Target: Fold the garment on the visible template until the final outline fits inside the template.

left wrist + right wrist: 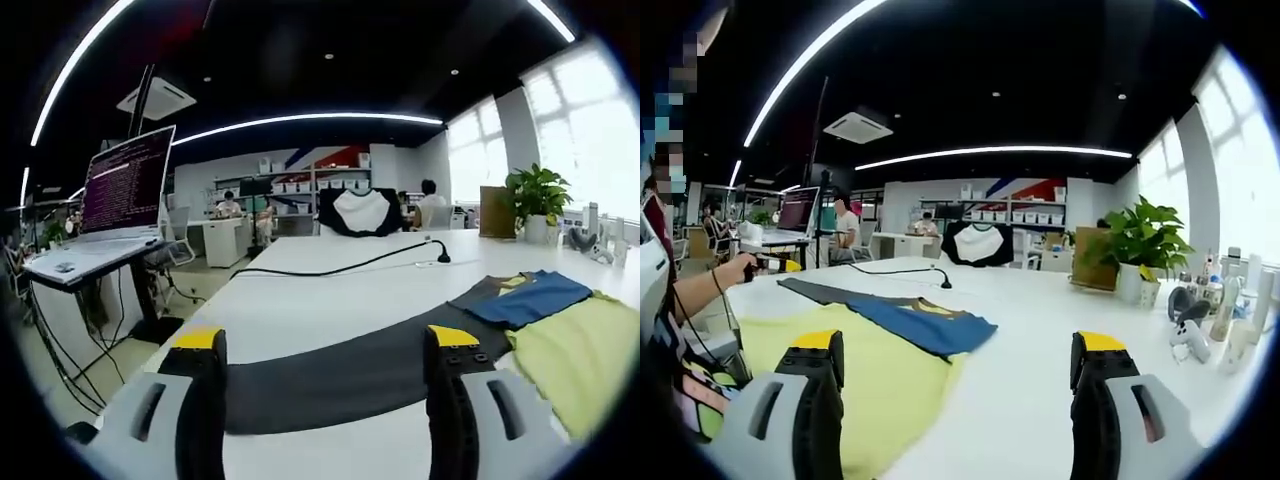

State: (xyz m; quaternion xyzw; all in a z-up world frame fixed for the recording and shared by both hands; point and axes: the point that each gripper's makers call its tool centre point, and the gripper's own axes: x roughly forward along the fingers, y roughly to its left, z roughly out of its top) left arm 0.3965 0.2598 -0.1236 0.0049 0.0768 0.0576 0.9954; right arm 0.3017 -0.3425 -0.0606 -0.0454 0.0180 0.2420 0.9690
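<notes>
A yellow-green garment point(585, 355) with a blue part point(530, 297) lies on a dark grey template point(330, 375) on the white table. My left gripper point(325, 345) is open and hovers low over the template's bare end, left of the garment, with nothing between its jaws. In the right gripper view the yellow cloth point(880, 370) and blue part point(925, 320) lie ahead and to the left, and the template point(825, 291) sticks out behind them. My right gripper point(958, 345) is open and empty above the garment's near edge. A person's hand point(735, 272) holds the left gripper point(775, 265) at far left.
A laptop on a stand point(125, 185) rises left of the table. A black cable point(340, 265) runs across the far tabletop. A potted plant point(1140, 240) and several bottles point(1230, 300) stand along the right side. A chair point(360, 212) stands at the far end, with people behind.
</notes>
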